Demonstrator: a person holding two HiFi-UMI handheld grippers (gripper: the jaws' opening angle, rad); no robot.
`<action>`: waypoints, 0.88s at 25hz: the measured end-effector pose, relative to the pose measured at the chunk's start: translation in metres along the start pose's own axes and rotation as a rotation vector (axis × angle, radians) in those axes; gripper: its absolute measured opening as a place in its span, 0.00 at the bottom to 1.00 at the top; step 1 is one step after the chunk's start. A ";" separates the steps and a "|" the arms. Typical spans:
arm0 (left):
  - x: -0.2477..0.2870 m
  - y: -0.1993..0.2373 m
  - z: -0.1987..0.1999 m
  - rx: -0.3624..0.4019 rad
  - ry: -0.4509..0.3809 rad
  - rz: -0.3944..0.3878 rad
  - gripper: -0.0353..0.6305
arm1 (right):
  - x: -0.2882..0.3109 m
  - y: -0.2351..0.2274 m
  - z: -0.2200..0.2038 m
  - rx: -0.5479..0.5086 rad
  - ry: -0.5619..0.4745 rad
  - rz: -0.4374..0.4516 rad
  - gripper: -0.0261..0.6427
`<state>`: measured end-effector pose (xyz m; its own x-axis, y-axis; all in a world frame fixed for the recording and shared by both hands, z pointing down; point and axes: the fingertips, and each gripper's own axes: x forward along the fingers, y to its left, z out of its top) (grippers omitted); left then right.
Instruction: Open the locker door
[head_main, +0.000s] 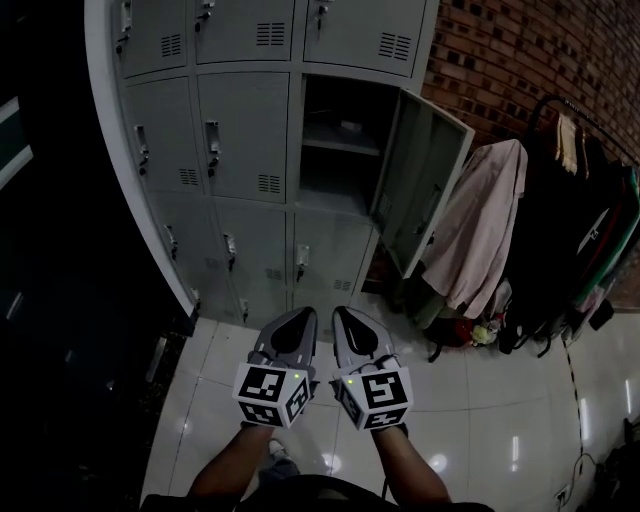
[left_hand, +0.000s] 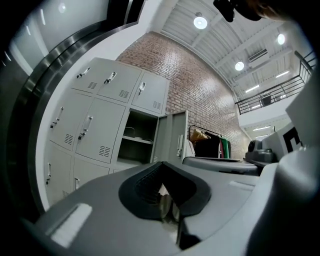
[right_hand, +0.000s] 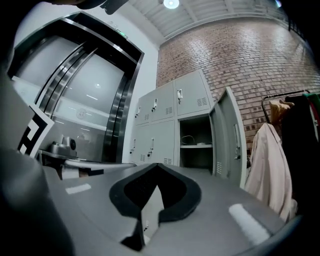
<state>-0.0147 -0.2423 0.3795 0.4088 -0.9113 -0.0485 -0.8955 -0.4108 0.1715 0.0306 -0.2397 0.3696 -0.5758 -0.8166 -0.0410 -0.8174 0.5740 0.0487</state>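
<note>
The grey locker bank (head_main: 245, 140) stands ahead of me. One middle-row door (head_main: 422, 178) hangs wide open to the right, showing a dark compartment with a shelf (head_main: 340, 142). The same open door shows in the left gripper view (left_hand: 176, 141) and the right gripper view (right_hand: 232, 134). My left gripper (head_main: 300, 318) and right gripper (head_main: 346, 316) hover side by side low over the floor, well short of the lockers. Both are shut with nothing between the jaws, as their own views show (left_hand: 162, 166) (right_hand: 157, 168).
A clothes rack (head_main: 560, 110) with a pale coat (head_main: 480, 225) and dark garments stands right of the open door, against a brick wall (head_main: 520, 55). Bags lie on the tiled floor (head_main: 470, 332) below it. A dark glass wall (head_main: 50, 250) runs along the left.
</note>
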 end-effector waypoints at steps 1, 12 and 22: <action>-0.005 -0.007 -0.002 0.003 0.000 0.006 0.06 | -0.008 0.002 -0.001 0.001 0.001 0.008 0.04; -0.072 -0.087 -0.025 0.023 -0.001 0.055 0.06 | -0.110 0.020 -0.005 -0.009 -0.004 0.065 0.04; -0.114 -0.122 -0.028 0.060 0.002 0.074 0.06 | -0.159 0.034 -0.002 0.014 -0.036 0.066 0.04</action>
<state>0.0528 -0.0879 0.3921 0.3418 -0.9391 -0.0355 -0.9320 -0.3436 0.1157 0.0948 -0.0905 0.3800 -0.6285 -0.7743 -0.0736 -0.7776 0.6275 0.0381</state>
